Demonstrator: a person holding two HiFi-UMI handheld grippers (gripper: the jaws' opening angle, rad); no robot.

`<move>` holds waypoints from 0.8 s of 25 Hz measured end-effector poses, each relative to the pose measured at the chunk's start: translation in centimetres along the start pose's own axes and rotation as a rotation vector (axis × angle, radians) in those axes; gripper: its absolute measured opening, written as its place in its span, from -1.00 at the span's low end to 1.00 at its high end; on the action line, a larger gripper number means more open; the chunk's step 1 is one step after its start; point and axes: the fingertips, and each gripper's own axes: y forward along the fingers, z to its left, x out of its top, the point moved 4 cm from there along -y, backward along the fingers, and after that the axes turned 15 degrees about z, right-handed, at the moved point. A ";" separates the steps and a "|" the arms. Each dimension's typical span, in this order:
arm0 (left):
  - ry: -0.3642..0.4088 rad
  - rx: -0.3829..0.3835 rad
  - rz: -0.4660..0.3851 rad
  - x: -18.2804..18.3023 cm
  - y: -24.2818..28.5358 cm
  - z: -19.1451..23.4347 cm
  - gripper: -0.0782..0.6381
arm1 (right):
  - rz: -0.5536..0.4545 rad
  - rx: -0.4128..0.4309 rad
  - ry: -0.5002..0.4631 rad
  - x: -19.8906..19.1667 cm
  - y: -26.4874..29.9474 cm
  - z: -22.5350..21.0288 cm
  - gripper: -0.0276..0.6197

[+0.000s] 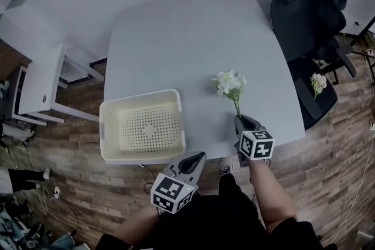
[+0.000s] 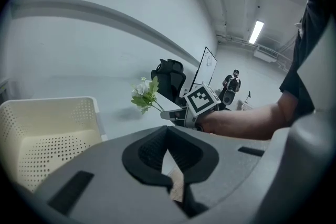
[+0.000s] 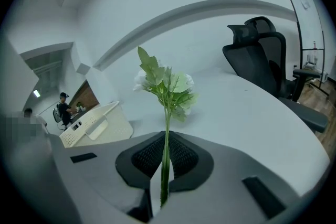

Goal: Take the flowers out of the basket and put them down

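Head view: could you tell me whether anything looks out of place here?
Yes: a bunch of flowers lies on the seat of the black office chair, off the table, an odd place for it. Otherwise the right gripper holds a flower sprig by its stem, and the basket sits empty at the table's near edge.

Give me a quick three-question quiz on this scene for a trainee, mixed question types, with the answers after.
1. True or false: the basket has flowers in it.
2. What is the right gripper shut on? A) the basket's rim B) the stem of the white flowers C) nothing
3. Fill in: a second flower bunch lies on the ___ of the black chair.
Key: 1 false, it is empty; 2 B; 3 seat.
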 end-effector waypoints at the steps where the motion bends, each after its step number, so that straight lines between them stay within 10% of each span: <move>1: -0.005 0.002 0.007 0.1 0.4 -0.1 -0.76 | 0.007 0.002 -0.001 0.0 0.4 -0.4 -0.82; 20: -0.124 0.030 0.037 -0.7 5.5 -1.7 -0.76 | 0.135 0.044 0.036 -2.6 5.4 -3.6 -0.82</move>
